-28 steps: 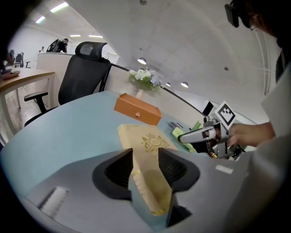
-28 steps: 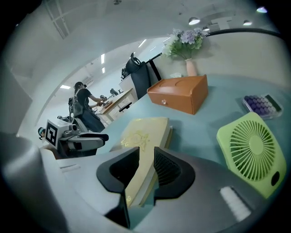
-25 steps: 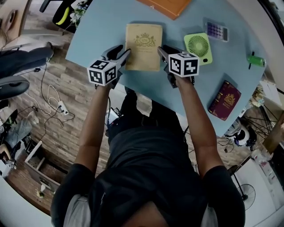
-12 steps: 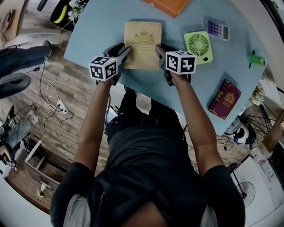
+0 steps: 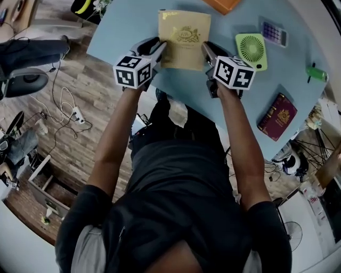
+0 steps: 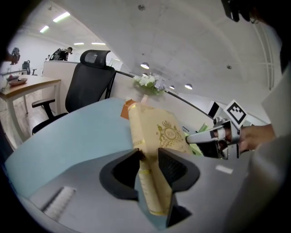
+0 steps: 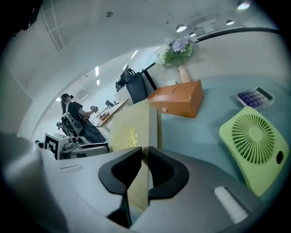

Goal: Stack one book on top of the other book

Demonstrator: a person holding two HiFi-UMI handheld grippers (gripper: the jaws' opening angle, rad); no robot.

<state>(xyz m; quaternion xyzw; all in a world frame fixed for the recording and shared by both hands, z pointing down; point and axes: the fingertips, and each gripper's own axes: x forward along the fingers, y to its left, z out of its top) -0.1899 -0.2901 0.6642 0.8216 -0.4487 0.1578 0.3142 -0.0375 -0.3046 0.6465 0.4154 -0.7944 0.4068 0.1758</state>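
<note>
A tan book (image 5: 184, 40) with a gold crest hangs above the blue table (image 5: 122, 32), held at both side edges. My left gripper (image 5: 160, 49) is shut on its left edge, and my right gripper (image 5: 208, 50) is shut on its right edge. In the left gripper view the tan book (image 6: 159, 134) stands tilted between the jaws of the left gripper (image 6: 149, 166). The right gripper view shows the right gripper (image 7: 144, 169) clamping the tan book's (image 7: 132, 125) thin edge. A maroon book (image 5: 277, 117) lies flat at the table's right, apart from both grippers.
A green fan (image 5: 251, 49) and a calculator (image 5: 274, 33) lie right of the tan book. An orange box (image 5: 224, 4) sits at the far edge, and a small green item (image 5: 315, 72) at the far right. Office chairs and cables are on the floor to the left.
The tan book has come up off the table between both grippers and moved slightly away from me and to the right. The maroon book has not moved.
</note>
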